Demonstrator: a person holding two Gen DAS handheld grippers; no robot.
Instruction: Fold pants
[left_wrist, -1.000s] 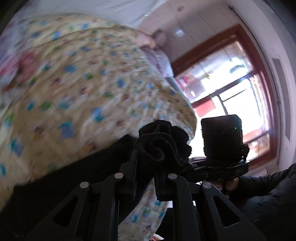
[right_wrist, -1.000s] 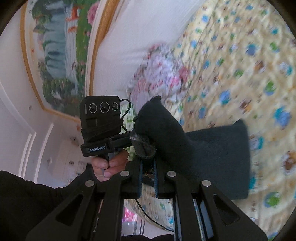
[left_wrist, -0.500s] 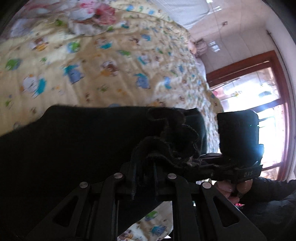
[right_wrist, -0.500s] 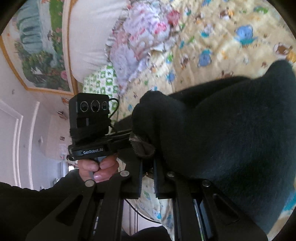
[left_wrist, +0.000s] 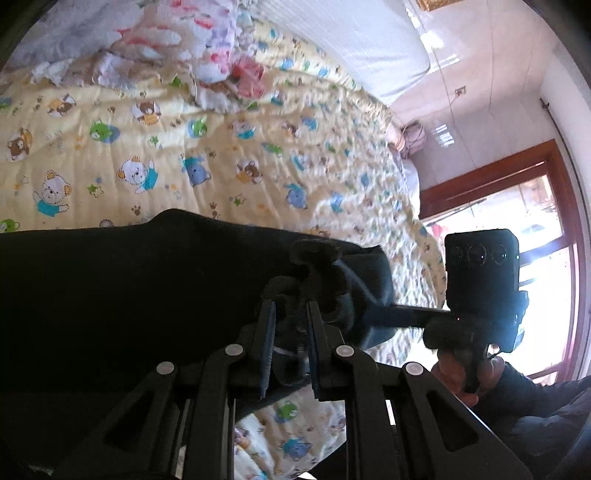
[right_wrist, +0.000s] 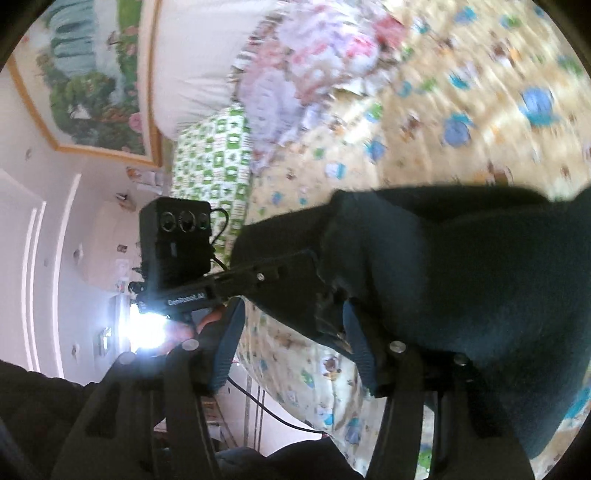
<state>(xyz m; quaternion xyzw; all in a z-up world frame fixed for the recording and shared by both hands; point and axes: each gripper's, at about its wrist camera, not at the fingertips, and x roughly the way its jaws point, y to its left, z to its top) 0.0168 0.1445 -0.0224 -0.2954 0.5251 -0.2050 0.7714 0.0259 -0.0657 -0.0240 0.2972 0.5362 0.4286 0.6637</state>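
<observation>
While the left gripper (left_wrist: 290, 314) clenches a bunched edge of the dark pants (left_wrist: 129, 288), the right gripper (right_wrist: 291, 332) hangs released beside that fabric; beyond both lies the cartoon quilt (left_wrist: 221, 155), crumpled floral bedding (right_wrist: 295, 74) behind.

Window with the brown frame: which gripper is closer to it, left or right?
Right. The right gripper is on the window side of the pants, with the window behind it. The left gripper, fingers shut on the pants, is farther back from it.
</observation>
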